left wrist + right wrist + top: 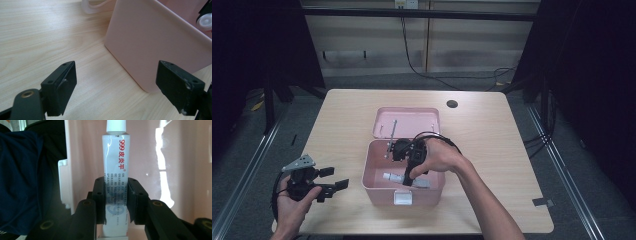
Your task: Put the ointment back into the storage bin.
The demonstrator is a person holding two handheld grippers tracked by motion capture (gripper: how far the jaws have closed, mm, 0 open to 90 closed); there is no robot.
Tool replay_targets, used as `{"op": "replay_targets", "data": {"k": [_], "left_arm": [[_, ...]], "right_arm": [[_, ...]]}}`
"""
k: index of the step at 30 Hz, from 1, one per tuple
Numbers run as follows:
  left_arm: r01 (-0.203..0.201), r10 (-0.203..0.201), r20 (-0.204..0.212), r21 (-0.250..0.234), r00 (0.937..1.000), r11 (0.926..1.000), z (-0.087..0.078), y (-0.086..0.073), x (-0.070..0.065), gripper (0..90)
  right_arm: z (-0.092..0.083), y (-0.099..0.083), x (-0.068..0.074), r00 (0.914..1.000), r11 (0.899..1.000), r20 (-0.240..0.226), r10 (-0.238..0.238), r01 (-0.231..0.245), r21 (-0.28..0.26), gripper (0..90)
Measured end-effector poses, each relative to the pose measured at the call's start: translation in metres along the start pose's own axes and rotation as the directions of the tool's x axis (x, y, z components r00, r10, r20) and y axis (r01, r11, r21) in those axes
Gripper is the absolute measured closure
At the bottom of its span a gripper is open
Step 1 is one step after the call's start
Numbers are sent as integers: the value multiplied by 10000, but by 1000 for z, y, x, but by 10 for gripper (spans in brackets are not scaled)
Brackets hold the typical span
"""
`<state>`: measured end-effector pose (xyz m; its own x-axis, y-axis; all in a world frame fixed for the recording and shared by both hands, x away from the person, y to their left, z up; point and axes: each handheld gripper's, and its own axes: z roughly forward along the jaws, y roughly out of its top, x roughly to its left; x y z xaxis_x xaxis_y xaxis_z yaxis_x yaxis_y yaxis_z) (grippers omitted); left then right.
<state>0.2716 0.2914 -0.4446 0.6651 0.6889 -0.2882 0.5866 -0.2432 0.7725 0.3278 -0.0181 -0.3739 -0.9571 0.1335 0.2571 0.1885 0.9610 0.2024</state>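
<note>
Two tongs: right (pixel 115 200) grips tube (pixel 115 157); left (pixel 115 87) gapes wide.

White tube (pixel 116 170): red "999 皮炎平".

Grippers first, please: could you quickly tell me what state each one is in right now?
Left gripper: open, holding nothing, beside the pink box.
Right gripper: shut on the white tube, inside the box.
</note>
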Motion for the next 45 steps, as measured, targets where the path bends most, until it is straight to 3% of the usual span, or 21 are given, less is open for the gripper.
{"op": "replay_targets", "data": {"k": [5,18,36,45], "left_arm": [[13,-13,-5,-32,10000,10000,0,0,0,171],[24,-24,-17,-44,10000,10000,-1,0,0,171],[2,-1,5,-40,10000,10000,-1,0,0,171],[4,-4,-22,-47,10000,10000,-1,0,0,171]], "right_arm": [[11,2,-2,9998,10000,-160,85,-85,20,712],[35,5,-9,9986,9993,-459,-279,289,222,711],[55,9,-12,9956,9964,-897,-285,355,773,710],[56,9,-14,9948,9979,-1000,-193,254,594,710]]}}
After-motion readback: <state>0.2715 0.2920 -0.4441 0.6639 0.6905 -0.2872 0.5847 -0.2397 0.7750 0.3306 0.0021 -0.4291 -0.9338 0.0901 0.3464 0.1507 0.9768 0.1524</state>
